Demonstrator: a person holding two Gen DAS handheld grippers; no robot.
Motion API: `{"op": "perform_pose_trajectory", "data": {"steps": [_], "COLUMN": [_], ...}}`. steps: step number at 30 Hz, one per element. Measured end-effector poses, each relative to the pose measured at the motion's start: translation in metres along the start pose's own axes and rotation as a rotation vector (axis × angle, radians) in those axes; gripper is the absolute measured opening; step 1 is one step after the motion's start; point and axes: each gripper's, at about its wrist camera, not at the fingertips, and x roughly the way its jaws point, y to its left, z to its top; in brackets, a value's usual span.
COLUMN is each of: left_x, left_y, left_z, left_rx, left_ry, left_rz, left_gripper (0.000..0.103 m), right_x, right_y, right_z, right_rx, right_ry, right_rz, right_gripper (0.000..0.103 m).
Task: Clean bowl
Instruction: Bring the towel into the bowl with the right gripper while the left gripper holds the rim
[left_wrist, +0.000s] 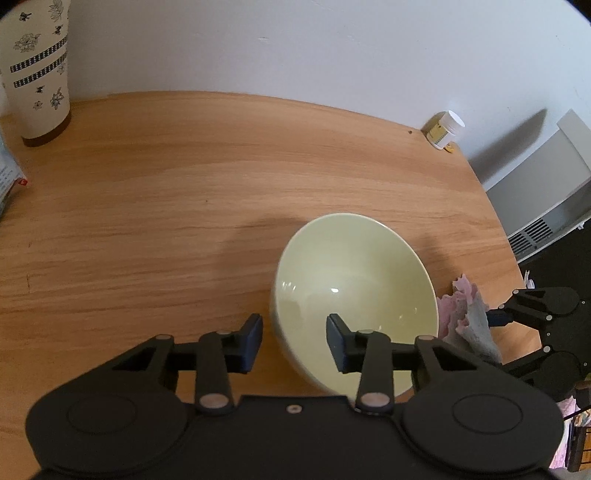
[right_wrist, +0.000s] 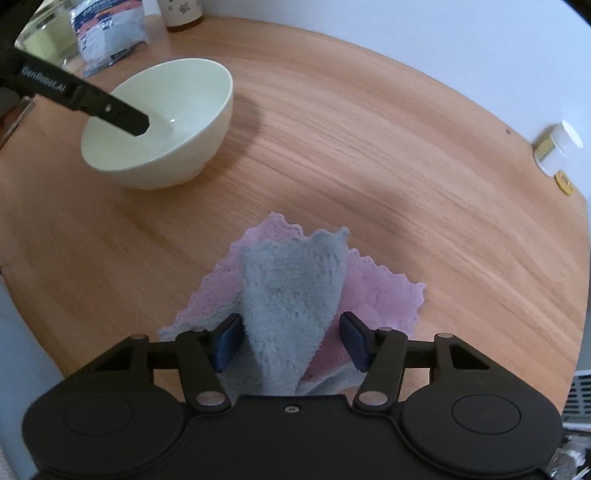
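Note:
A pale green bowl stands on the round wooden table; it also shows in the right wrist view. My left gripper is open, its jaws astride the bowl's near rim, one finger inside and one outside, seen as a black finger in the right wrist view. My right gripper is open around a raised fold of a pink and grey cloth that lies on the table. The cloth lies just right of the bowl.
A floral paper cup and a packet sit at the far left. A small white-capped bottle stands at the table's far right edge by the wall. A white heater is beyond the table edge.

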Motion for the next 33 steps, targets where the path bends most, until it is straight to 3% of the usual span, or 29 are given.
{"op": "perform_pose_trajectory", "data": {"steps": [2,3,4,5,6,13,19,21,28,33], "left_x": [0.001,0.002,0.002,0.002,0.002,0.001,0.0,0.0,0.0,0.0], "left_y": [0.0,0.0,0.0,0.001,0.002,0.003,0.001,-0.001,-0.015,-0.026], "left_z": [0.0,0.001,0.001,0.001,0.001,0.0,-0.004,-0.006,-0.018,-0.026], "left_rx": [0.012,0.014,0.016,0.014,0.014,0.042,0.047,0.048,0.143,0.22], "left_ry": [0.006,0.005,0.004,0.005,0.007,0.006,0.021,0.026,0.048,0.049], "left_rz": [-0.006,-0.007,-0.007,-0.011,-0.013,-0.016,-0.037,-0.045,-0.074,-0.087], "left_gripper": [0.028,0.026,0.026,0.025,0.023,0.018,0.016,0.016,0.016,0.016], "right_x": [-0.001,-0.001,-0.001,-0.002,-0.002,-0.007,-0.075,-0.087,-0.048,-0.031], "right_y": [0.0,0.001,0.001,-0.001,-0.003,-0.012,-0.021,-0.008,0.043,0.071], "right_z": [-0.002,-0.002,-0.001,0.001,0.004,0.01,0.043,0.062,0.092,0.099], "right_rx": [0.006,0.008,0.024,0.051,0.078,0.203,0.36,0.323,0.11,-0.053], "right_ry": [-0.007,-0.01,-0.008,-0.004,-0.001,-0.009,-0.265,-0.315,-0.219,-0.171], "right_rz": [0.008,0.011,0.019,0.031,0.043,0.09,0.216,0.271,0.27,0.214], "right_gripper": [0.061,0.053,0.031,0.016,0.014,0.013,0.013,0.013,0.013,0.013]}}
